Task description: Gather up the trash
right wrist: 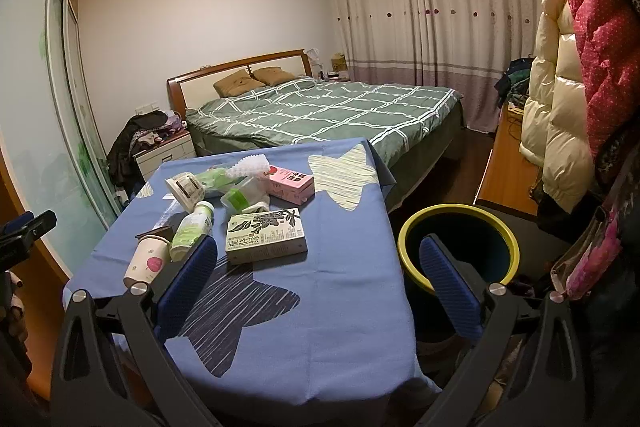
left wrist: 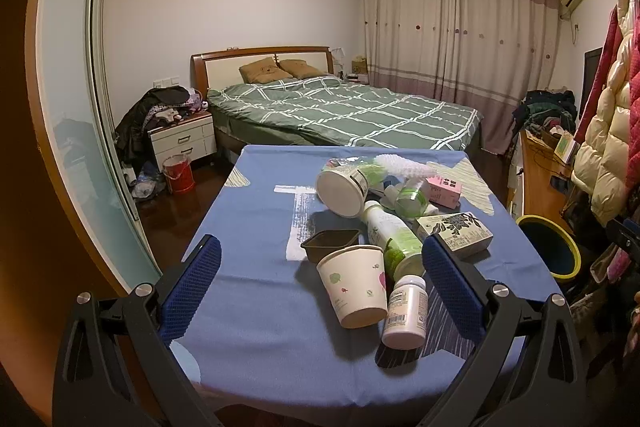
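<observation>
Trash lies piled on a table with a blue cloth. Nearest my open left gripper lie a tipped paper cup, a white pill bottle, a green-and-white bottle and a brown tray. Behind them are a large white tub, a black-and-white carton and a pink box. My right gripper is open, empty, over the table's right edge. A dark bin with a yellow rim stands right of the table.
A bed with a green checked cover lies beyond the table. A nightstand heaped with clothes and a red bucket sit at the left. Coats hang at the right above a wooden desk.
</observation>
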Motion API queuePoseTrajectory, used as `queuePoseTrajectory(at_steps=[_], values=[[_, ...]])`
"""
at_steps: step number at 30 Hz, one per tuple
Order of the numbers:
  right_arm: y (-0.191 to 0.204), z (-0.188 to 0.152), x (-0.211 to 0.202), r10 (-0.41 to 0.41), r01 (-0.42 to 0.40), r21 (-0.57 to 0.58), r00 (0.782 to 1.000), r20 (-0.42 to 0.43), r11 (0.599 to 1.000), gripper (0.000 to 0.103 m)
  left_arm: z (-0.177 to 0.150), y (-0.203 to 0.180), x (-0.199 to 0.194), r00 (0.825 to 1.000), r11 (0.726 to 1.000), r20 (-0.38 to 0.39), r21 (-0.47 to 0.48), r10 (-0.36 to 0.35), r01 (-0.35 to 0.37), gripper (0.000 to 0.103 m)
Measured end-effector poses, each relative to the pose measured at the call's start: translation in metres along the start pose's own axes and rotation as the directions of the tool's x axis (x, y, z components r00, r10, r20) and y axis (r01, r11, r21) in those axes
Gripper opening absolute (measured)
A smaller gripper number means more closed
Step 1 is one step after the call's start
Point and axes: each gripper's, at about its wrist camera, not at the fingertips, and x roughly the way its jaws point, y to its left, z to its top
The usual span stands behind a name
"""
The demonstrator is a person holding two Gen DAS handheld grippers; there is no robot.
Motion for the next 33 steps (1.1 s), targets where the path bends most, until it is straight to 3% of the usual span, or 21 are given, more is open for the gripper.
queuePoseTrajectory(at_steps=[33], values=[[0.0014, -0.0036, 0.0048, 0.001, -0.001, 0.002, 1.0, -0.009, 1.0, 0.097, -0.0061, -0.0073, 0.0048, 1.0, 1.0, -0.012, 0.014, -0.009, 0.009, 0.099]])
